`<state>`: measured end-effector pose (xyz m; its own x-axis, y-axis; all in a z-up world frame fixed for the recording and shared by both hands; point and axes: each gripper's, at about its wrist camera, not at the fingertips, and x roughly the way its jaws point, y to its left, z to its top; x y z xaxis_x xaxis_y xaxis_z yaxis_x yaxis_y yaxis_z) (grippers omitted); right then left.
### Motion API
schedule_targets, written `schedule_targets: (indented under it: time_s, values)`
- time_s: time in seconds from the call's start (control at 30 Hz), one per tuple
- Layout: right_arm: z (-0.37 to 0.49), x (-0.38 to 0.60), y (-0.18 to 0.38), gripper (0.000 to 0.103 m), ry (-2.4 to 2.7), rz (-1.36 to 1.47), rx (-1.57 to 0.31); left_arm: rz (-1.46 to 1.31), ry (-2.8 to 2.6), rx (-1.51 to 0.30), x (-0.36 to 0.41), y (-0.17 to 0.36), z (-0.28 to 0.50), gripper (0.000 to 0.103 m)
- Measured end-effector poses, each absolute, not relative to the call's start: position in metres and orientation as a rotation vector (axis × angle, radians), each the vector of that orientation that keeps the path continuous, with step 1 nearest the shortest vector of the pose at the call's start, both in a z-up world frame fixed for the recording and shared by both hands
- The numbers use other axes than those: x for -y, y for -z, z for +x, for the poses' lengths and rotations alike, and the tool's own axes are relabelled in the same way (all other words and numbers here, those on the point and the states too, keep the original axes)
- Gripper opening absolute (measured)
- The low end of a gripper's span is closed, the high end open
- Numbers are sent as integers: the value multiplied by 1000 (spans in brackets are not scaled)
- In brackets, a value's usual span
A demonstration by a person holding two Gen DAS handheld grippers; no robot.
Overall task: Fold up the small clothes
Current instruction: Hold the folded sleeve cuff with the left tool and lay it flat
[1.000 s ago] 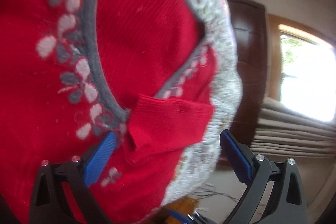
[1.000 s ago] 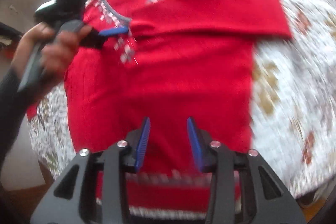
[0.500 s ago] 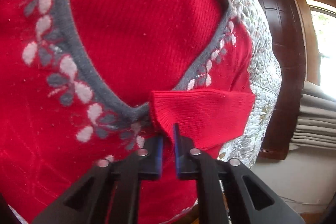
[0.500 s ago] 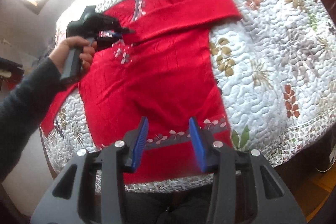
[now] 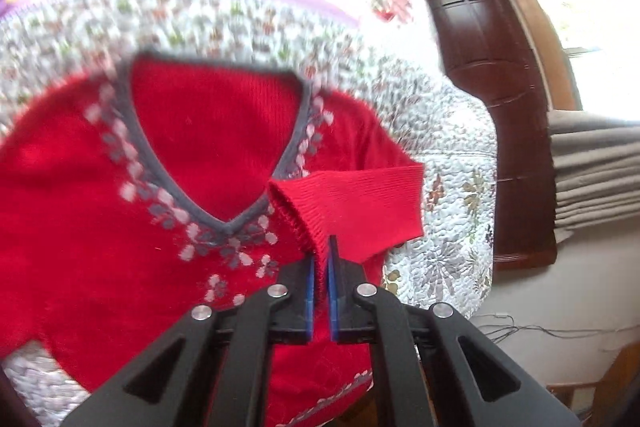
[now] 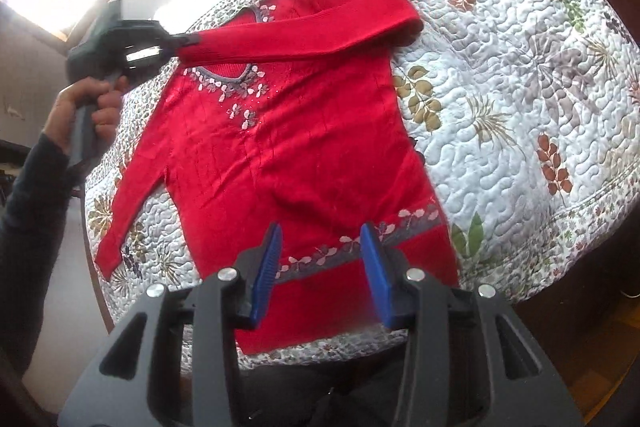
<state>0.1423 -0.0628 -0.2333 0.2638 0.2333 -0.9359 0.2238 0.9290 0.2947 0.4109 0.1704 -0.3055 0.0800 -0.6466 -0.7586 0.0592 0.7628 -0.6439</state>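
Bright light comes in from a window (image 5: 584, 39) behind a big bed, and a white quilt (image 6: 520, 115) with leaf and flower prints covers the bed. Next to the window stands a dark brown wooden door (image 5: 492, 99), and grey folded curtains (image 5: 592, 179) hang below the glass. Thin wires (image 5: 532, 331) lie on the floor by the wall. On the quilt lies a red sweater (image 6: 288, 163), front side up, with a grey V-neck and little pink and grey flowers around the neck and along the bottom band. 1 sleeve lies flat on the quilt, pointing to the near left edge of the bed. The other sleeve (image 6: 304, 27) is lifted and pulled across the chest, above the neck. Its cuff (image 5: 352, 215) is pinched between the 2 blue pads of the left gripper (image 5: 320, 269), which are closed almost all the way with only the knit between them. A hand (image 6: 86, 111) in a dark sleeve grips that tool's handle, off the left side of the bed. The right gripper (image 6: 320, 259) hangs over the bottom hem of the sweater with its 2 blue pads set wide apart. It holds nothing, and I cannot tell if it touches the cloth.
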Motion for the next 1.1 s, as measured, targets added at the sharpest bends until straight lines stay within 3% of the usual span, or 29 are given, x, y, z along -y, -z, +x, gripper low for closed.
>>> schedule_targets:
  time_s: [0.5, 1.1]
  values:
    - [144, 52, 230, 41, 0, 408, -1314, -487, 479, -1356, -277, 288, 408, 4]
    - [146, 52, 244, 41, -2, 396, -1363, -561, 366, -1420, -342, 351, 393, 4]
